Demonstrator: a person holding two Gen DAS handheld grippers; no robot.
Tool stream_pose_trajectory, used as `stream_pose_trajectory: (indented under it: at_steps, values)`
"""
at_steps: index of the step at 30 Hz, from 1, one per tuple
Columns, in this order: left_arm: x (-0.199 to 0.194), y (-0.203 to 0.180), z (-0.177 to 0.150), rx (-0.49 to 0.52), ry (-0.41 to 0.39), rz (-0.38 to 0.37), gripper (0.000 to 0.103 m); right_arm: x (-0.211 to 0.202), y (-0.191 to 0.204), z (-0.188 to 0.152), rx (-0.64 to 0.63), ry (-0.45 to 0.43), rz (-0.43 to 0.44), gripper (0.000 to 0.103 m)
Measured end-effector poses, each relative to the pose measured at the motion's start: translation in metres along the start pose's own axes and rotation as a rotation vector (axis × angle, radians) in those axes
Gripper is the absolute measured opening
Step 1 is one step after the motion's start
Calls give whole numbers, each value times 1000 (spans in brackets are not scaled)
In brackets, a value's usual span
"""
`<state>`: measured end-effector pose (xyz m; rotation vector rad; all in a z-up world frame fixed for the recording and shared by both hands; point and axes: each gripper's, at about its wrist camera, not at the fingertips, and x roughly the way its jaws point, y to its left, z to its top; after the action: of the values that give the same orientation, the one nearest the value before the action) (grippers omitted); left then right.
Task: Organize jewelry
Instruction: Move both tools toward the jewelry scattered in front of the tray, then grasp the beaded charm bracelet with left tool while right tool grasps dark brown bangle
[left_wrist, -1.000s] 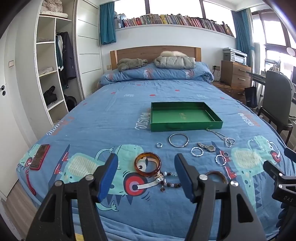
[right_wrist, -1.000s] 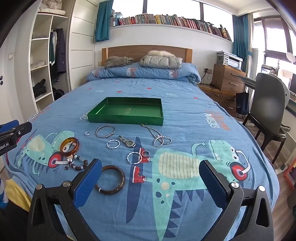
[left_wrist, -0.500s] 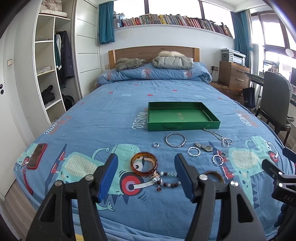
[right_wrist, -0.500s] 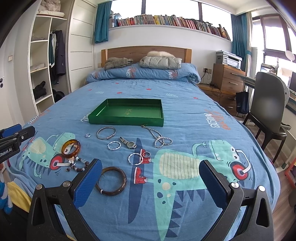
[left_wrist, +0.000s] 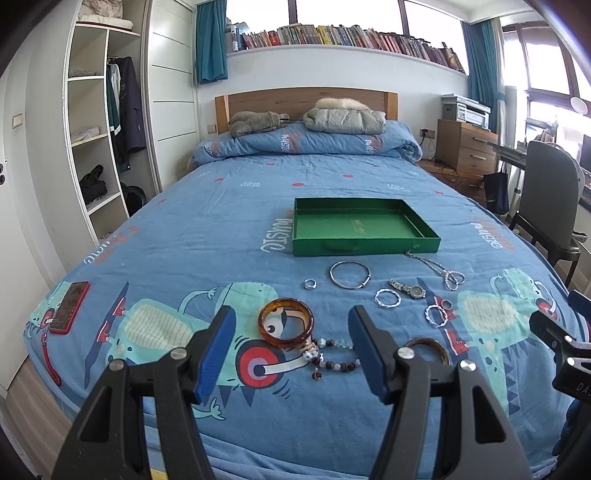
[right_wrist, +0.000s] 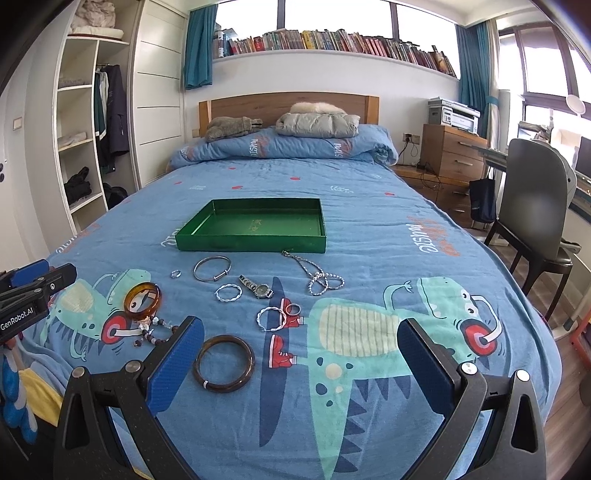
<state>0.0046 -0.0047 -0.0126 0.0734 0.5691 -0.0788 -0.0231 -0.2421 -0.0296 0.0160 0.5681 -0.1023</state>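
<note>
An empty green tray (left_wrist: 364, 210) (right_wrist: 255, 212) lies mid-bed. In front of it jewelry is spread on the blue cover: an amber bangle (left_wrist: 285, 327) (right_wrist: 142, 300), a beaded bracelet (left_wrist: 330, 356), a dark brown bangle (right_wrist: 224, 363) (left_wrist: 427, 349), a silver bangle (left_wrist: 349, 274) (right_wrist: 212, 268), a watch (left_wrist: 408, 289) (right_wrist: 256, 286), a chain necklace (left_wrist: 439, 268) (right_wrist: 317, 275), twisted silver hoops (right_wrist: 271, 318) and small rings (left_wrist: 310, 283). My left gripper (left_wrist: 291, 350) is open just before the amber bangle. My right gripper (right_wrist: 301, 360) is wide open, the dark bangle by its left finger.
A red phone (left_wrist: 69, 307) lies at the bed's left edge. Folded clothes (left_wrist: 343, 118) sit on the rolled duvet at the headboard. A wardrobe (left_wrist: 92, 147) stands left; a chair (right_wrist: 535, 206) and a dresser (right_wrist: 452, 151) stand right.
Both grippers have risen slightly, so the jewelry sits lower in each view. The jaws stay open and the jewelry has not moved.
</note>
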Motion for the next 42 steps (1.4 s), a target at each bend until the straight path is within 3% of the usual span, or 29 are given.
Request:
stream_pose_trajectory:
  at_steps: [3, 12, 14, 19, 25, 32, 42]
  values:
    - [7, 3, -1, -8, 19, 2, 62, 3, 0, -1, -7, 9, 5, 101]
    - [34, 17, -22, -23, 101, -14, 62, 28, 0, -13, -6, 87, 52, 79]
    - [46, 18, -28, -27, 146, -43, 62, 37, 2, -17, -8, 117, 75, 72]
    - [79, 15, -41, -49, 257, -108, 62, 67, 14, -29, -15, 216, 162, 45]
    - [118, 16, -49, -123, 374, -154, 61, 98, 24, -39, -26, 297, 228, 44]
    - [155, 12, -51, -169, 437, -142, 61, 127, 28, -42, -40, 353, 262, 41]
    - [178, -8, -53, -56, 439, -63, 59, 155, 43, -46, -118, 391, 250, 38]
